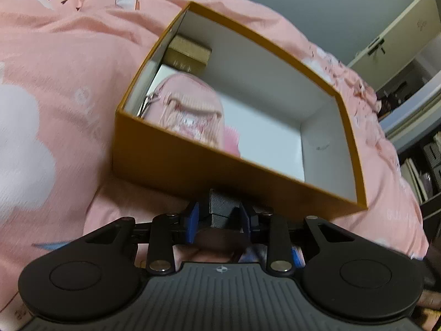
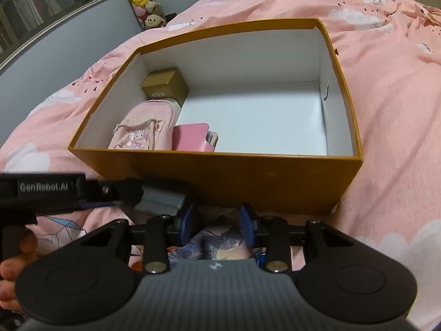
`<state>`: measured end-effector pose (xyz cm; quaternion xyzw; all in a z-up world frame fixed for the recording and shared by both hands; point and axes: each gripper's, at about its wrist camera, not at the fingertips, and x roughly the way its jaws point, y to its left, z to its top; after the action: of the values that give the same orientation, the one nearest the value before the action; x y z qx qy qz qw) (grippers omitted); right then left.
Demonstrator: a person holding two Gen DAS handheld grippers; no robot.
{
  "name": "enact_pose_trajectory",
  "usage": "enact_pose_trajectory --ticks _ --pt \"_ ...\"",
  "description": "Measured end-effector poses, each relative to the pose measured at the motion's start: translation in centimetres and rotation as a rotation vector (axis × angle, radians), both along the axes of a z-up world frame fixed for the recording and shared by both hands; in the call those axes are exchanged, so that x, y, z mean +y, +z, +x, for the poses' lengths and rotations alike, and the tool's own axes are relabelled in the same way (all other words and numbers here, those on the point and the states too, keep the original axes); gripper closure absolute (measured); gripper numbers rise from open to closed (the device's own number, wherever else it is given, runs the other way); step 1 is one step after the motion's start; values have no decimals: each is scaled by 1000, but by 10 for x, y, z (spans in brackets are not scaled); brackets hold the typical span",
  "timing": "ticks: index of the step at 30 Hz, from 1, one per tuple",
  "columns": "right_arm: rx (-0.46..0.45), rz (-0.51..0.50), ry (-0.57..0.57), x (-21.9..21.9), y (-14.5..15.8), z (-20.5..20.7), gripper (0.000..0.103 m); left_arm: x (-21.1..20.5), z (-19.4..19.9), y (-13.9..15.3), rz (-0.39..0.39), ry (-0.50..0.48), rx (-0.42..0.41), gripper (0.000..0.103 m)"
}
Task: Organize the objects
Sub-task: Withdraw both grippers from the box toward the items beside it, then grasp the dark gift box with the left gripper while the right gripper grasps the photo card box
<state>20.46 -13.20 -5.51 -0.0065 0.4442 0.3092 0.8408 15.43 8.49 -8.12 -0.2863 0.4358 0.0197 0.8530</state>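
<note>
1. Nearest in the left wrist view, the left tongs [image 1: 219, 218] were clamped on a small grey box [image 1: 222, 207], its textured faces showing between the blue pads [image 1: 193, 219].
2. In the right wrist view, the right tongs [image 2: 219, 222] stood with their blue pads [image 2: 246, 222] parted around a flat item with a purple and cream print [image 2: 220, 241]; whether they were pressing on it I could not tell, as it was blurred.
3. To the near left of that view, the left tongs came in from the side with the grey box at their tip, just in front of the near wall of the orange cardboard box [image 2: 248, 176]. A hand [image 2: 13, 270] gripped the black handle marked GenRobot.AI [image 2: 44, 187].
4. Both tongs hung low over the pink bedspread [image 2: 386, 110], printed with white clouds, close to the near wall of the orange box.
5. The orange box sat open on the bed, white inside, its right half bare.
6. Along its left wall, at the near end, lay a pink pouch with a cartoon figure [image 2: 140, 132]; a pink rectangular case [image 2: 193, 138] lay just beside it on the right, touching it.
7. Beyond the pouch, in the far left corner, stood a small gold box [image 2: 165, 85], close against the pouch's far end.
8. Farthest off, a column of plush toys [image 2: 143, 0] stood by the grey wall, and a white cupboard [image 1: 394, 35] showed past the bed in the left view.
</note>
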Motion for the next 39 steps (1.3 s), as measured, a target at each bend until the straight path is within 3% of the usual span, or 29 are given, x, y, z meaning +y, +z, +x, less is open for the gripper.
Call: enact_pose_trajectory --ticks 10,14,15,17,22,27,30,33,39 --pt "45 3 54 7 -6 -8 63 -4 -23 0 24 -66 135 70" --pt "66 1 78 8 -8 -14 68 -6 -31 4 51 -66 151 69" --pt "77 3 85 8 -9 -14 72 -4 -34 7 53 -52 136 67" --pt "98 -2 107 9 -12 -16 74 0 -36 15 62 -23 102 46" --pt "144 -27 157 16 -22 -22 74 12 -22 20 73 10 96 35" --pt "124 -37 113 8 -15 -21 73 15 -9 1 12 -11 176 32" --pt "151 -39 56 -2 -15 -13 67 19 -10 -14 -57 5 211 28" --pt "210 -29 1 -11 -21 -2 66 28 -11 -24 -155 28 224 26" --pt "405 56 -68 -23 -44 17 54 37 -9 -44 -339 67 259 23"
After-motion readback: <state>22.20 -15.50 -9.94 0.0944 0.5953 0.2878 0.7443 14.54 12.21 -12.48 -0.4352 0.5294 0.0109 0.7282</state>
